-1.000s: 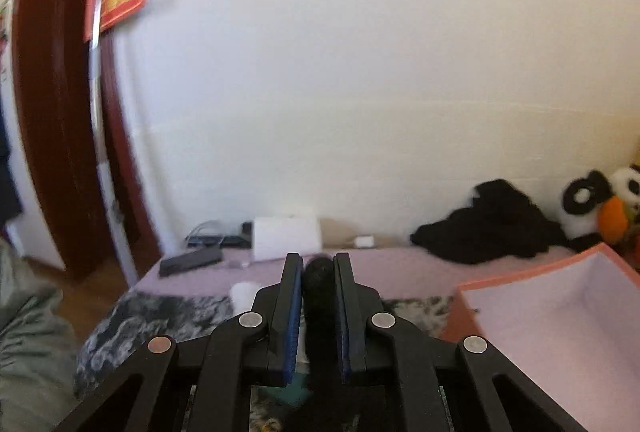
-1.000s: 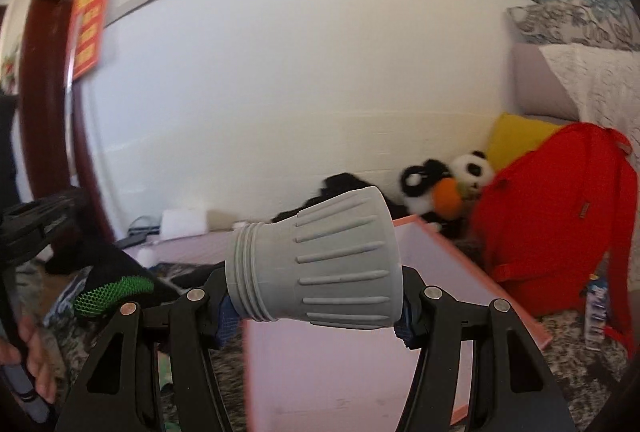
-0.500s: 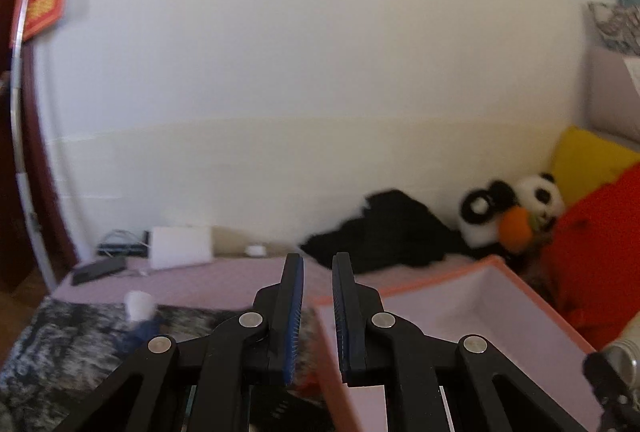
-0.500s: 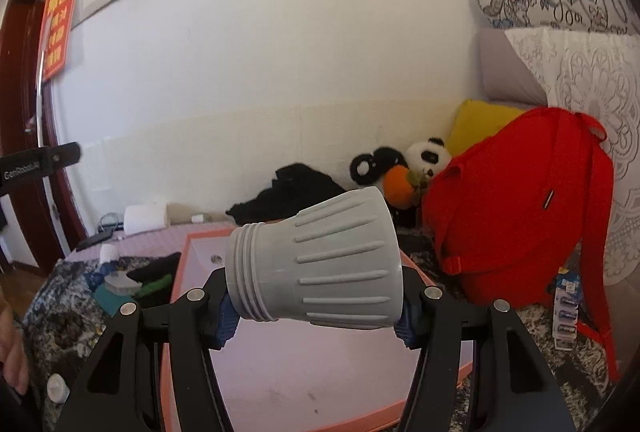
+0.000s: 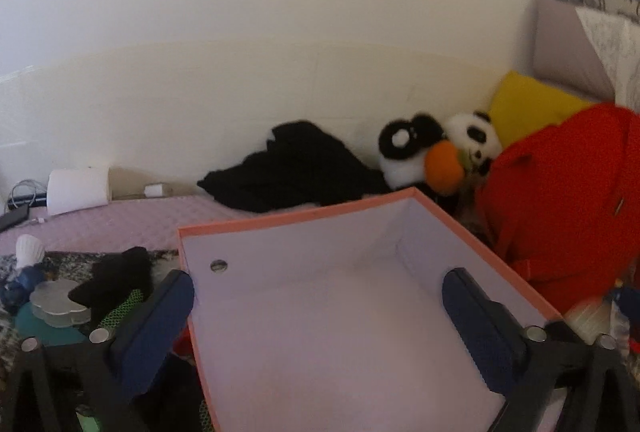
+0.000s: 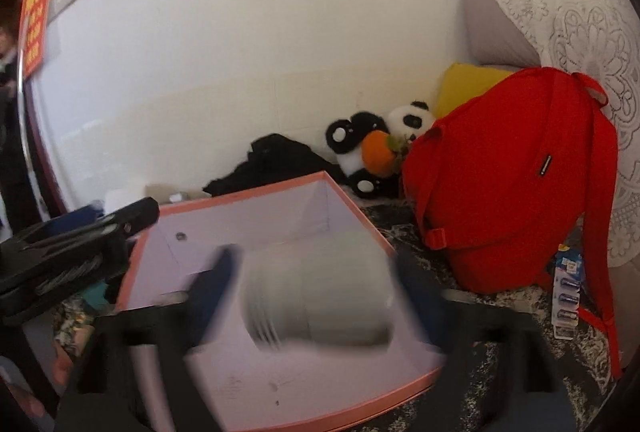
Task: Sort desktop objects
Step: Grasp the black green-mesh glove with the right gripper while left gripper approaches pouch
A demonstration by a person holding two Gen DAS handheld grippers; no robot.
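Dropping the grey ribbed nozzle (image 6: 316,296) into the pink box (image 6: 256,197), the right gripper (image 6: 320,292) has just been opening beside the wide, empty left gripper (image 5: 318,316), so fetching another desktop object looks next.

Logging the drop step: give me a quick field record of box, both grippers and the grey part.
box: pink-rimmed box, open, lilac inside
left gripper: jaws just opened wide over the box, nothing between them
right gripper: jaws just opened, pads apart from the part
grey part: ribbed grey nozzle, blurred, between the right fingers above the box
beside box: red backpack
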